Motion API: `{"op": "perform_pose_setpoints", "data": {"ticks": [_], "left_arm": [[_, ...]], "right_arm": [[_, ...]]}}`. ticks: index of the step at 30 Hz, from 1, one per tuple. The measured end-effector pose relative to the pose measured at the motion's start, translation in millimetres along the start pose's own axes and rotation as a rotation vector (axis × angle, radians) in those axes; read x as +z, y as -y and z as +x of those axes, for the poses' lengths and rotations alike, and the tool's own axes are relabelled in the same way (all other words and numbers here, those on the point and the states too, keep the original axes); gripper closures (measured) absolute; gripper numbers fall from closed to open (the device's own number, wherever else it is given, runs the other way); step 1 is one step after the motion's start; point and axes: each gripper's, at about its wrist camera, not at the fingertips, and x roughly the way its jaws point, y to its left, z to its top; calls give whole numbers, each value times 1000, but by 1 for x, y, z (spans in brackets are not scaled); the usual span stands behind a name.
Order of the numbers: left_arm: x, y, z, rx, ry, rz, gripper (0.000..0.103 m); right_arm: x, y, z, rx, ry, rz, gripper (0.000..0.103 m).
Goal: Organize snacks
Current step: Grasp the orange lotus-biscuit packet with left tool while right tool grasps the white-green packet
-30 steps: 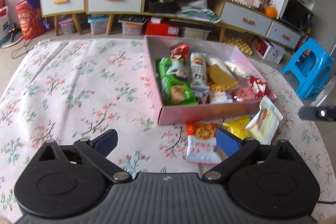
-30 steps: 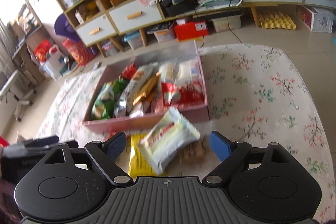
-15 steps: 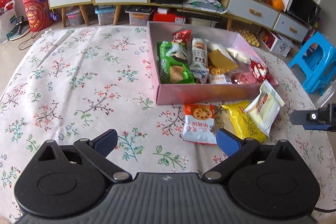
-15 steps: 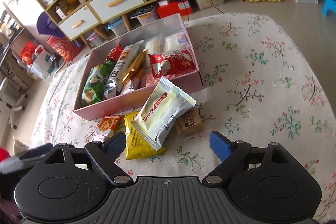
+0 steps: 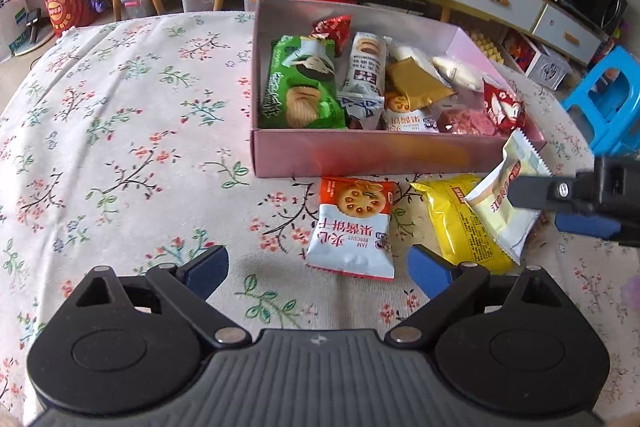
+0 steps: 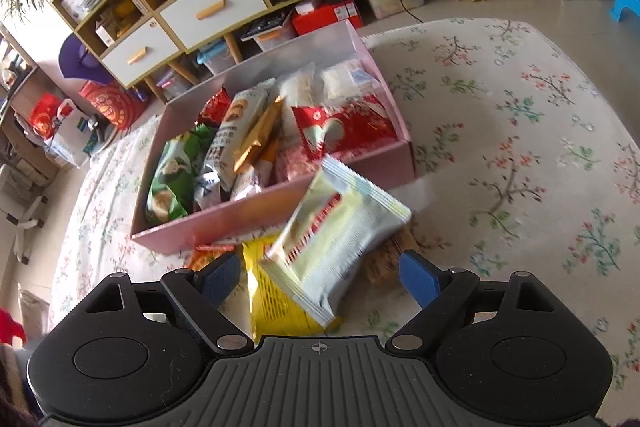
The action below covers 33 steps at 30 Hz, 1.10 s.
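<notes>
the pink box [image 5: 360, 155] sits on the floral tablecloth [image 5: 120, 131], already packed with snacks. three packets lie loose just in front of its near wall, presumably awaiting transfer. the left gripper [image 5: 318, 267] has just narrowed slightly but its jaws stand wide and empty, bracketing the jam biscuit packet [image 5: 352, 227] — likely its pick. the right gripper [image 6: 320, 275], jaws wide and gripping nothing, lines up on the pale packet [image 6: 340, 239], which leans on the yellow packet [image 6: 276, 303] and the box wall.

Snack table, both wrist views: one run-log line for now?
left gripper: open, over jam biscuit packet | right gripper: open, over cream packet | pink box: part-filled
</notes>
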Motion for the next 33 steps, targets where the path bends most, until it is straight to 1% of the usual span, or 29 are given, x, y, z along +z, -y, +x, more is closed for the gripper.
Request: {"op": "perform_pose_setpoints", "data": {"ticks": [6, 9, 13, 15, 18, 21, 24, 26, 31, 33], "left_arm": [[1, 3, 5, 10, 15, 4, 10], [2, 5, 5, 14, 29, 9, 13], [2, 10, 5, 23, 39, 30, 18], [2, 14, 8, 37, 40, 52, 22], [1, 17, 10, 59, 42, 93, 26], [0, 16, 10, 69, 45, 124, 30], [-2, 12, 7, 61, 49, 138, 35], [-3, 9, 6, 52, 52, 155, 38], [-8, 3, 2, 39, 64, 193, 41], [-10, -1, 0, 30, 68, 200, 41]], "right_arm": [[6, -5, 14, -41, 27, 9, 14], [8, -8, 18, -73, 50, 0, 14], [9, -12, 23, -115, 70, -13, 14], [8, -13, 25, -137, 74, -29, 15], [8, -12, 29, -165, 55, -50, 17], [5, -6, 30, -173, 39, -45, 18], [3, 1, 28, -182, 32, -59, 21], [2, 6, 26, -181, 29, -66, 21], [-1, 18, 17, -170, 21, -94, 21], [-2, 22, 15, -149, 12, -109, 21]]}}
